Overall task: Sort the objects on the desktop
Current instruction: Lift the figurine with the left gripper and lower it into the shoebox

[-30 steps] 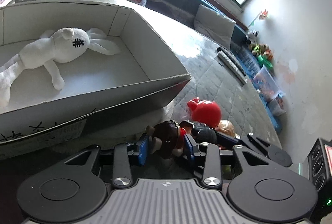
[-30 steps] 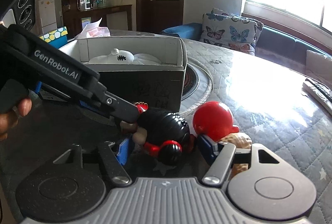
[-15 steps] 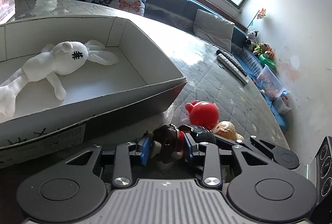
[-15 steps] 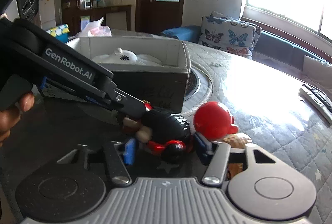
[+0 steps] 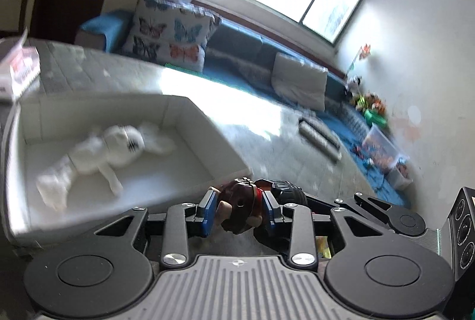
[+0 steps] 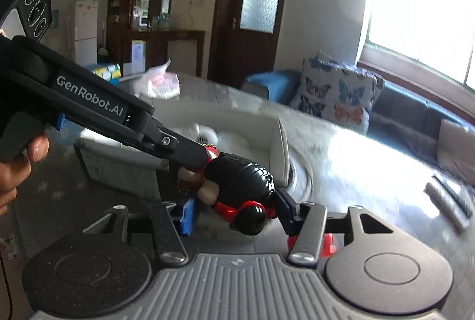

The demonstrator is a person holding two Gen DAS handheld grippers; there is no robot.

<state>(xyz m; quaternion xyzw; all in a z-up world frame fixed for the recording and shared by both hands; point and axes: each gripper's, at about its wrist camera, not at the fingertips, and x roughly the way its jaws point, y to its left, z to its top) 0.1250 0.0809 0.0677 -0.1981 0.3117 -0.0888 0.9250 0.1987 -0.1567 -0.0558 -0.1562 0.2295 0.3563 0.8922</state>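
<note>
Both grippers hold one toy figure with a black head, red headband and brown body. In the left wrist view my left gripper (image 5: 237,213) is shut on the figure's brown body (image 5: 239,208), lifted near the front rim of the white box (image 5: 190,112). A white plush rabbit (image 5: 101,151) lies in the box. In the right wrist view my right gripper (image 6: 234,216) is shut on the figure's black head (image 6: 240,186). The left gripper's arm (image 6: 98,109) reaches in from the left.
Two remote controls (image 5: 319,137) lie on the quilted table (image 5: 267,148) to the right. A red toy (image 6: 326,243) peeks from under the right gripper's finger. A tissue pack (image 5: 19,73) sits behind the box. A sofa with cushions (image 5: 172,35) lies beyond.
Both grippers have lifted the figure off the table and up toward the box rim. The red toy and tan toy stayed below and dropped out of the left wrist view.
</note>
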